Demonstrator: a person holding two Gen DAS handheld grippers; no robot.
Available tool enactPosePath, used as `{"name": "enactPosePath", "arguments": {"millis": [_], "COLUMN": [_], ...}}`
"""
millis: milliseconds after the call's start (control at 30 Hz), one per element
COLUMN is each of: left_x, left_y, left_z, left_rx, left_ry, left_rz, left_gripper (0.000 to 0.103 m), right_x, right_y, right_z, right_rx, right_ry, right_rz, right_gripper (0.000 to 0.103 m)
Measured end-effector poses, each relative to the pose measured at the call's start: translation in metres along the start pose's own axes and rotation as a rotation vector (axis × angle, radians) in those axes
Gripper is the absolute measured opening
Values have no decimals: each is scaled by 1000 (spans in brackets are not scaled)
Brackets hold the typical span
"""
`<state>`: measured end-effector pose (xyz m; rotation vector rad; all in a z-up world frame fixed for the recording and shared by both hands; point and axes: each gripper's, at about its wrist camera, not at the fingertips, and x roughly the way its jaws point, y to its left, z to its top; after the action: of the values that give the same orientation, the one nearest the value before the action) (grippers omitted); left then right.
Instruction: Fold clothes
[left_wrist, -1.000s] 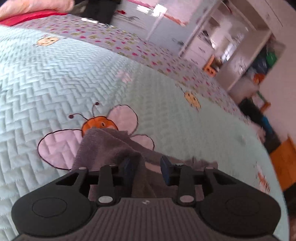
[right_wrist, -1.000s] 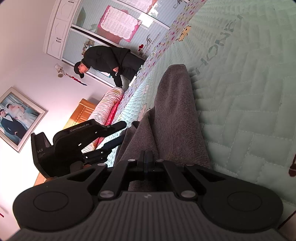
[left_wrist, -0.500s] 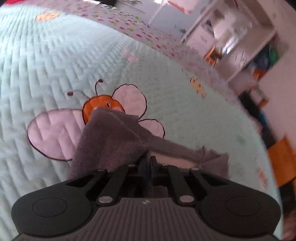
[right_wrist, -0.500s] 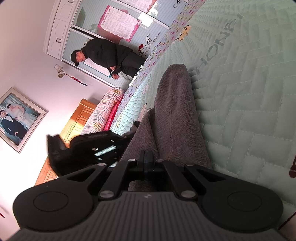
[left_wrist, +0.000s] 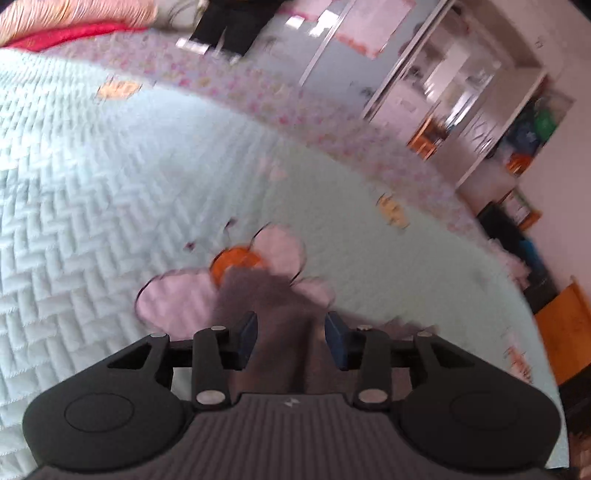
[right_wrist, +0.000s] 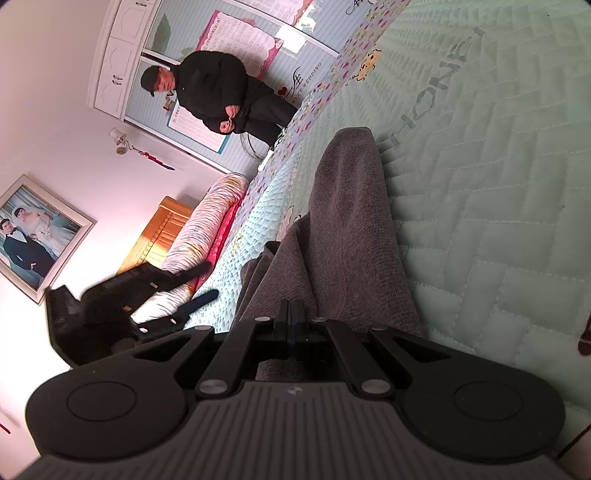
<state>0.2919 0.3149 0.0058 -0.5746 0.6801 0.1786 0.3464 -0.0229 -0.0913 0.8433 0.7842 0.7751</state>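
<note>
A grey garment lies in a long fold on the mint quilted bed. My right gripper is shut on its near edge, and the cloth rises up to the closed jaws. In the left wrist view the same grey garment covers part of an orange bee motif. My left gripper hovers over it with its jaws opening; the cloth lies under the gap and the pads do not press it. The left gripper also shows, blurred, left of the garment.
A person in black stands at the bed's far side by a wardrobe. A rolled pink quilt and a wooden headboard lie to the left. Shelves and doors stand beyond the bed.
The left gripper closed on the grey cloth half a second ago, then spread its jaws again and drew back a little. The right gripper has kept still and stayed shut.
</note>
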Motion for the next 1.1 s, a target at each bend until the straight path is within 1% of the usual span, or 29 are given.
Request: {"name": "enactPosePath", "arguments": {"millis": [33,167,233,300,367,467,567,633,667,733,800,833,900,1000,1100], "left_x": [4,22,39,48,46,39,22,14,14,25,46,52,60,52,26], "left_y": [2,6,9,6,0,-6,-7,-8,-10,-13,-11,-11,-11,-18,-16], "left_z": [0,2,3,0,1,4,9,12,12,12,9,8,6,8,10], "left_rx": [-5,-18,-5,38,71,90,48,25,22,27,21,20,21,50,15], "left_ry": [5,21,49,61,68,79,37,12,8,25,78,88,84,74,31], "left_rz": [-1,4,43,83,108,124,72,38,26,31,54,64,84,88,43], "left_gripper": [30,27,25,21,21,21,22,27,28,28,27,24,23,24,25], "right_x": [0,-1,-1,-1,-1,-1,-2,-2,-2,-3,-3,-3,-4,-4,-4], "right_y": [0,0,0,0,0,0,0,0,1,1,1,1,2,2,2], "right_z": [0,-1,-1,-1,-1,-1,-2,-3,-3,-3,-3,-4,-4,-4,-4], "right_rx": [-1,-1,-1,-2,-1,-1,-1,-1,-1,-1,-1,-1,-1,0,0], "right_ry": [0,-1,-1,0,0,0,-1,-1,-1,-1,-1,-1,-1,-1,-1], "right_rz": [0,-1,0,0,1,1,2,2,1,1,1,1,1,3,3], "right_gripper": [0,0,0,0,0,0,0,0,0,0,0,0,0,0,0]}}
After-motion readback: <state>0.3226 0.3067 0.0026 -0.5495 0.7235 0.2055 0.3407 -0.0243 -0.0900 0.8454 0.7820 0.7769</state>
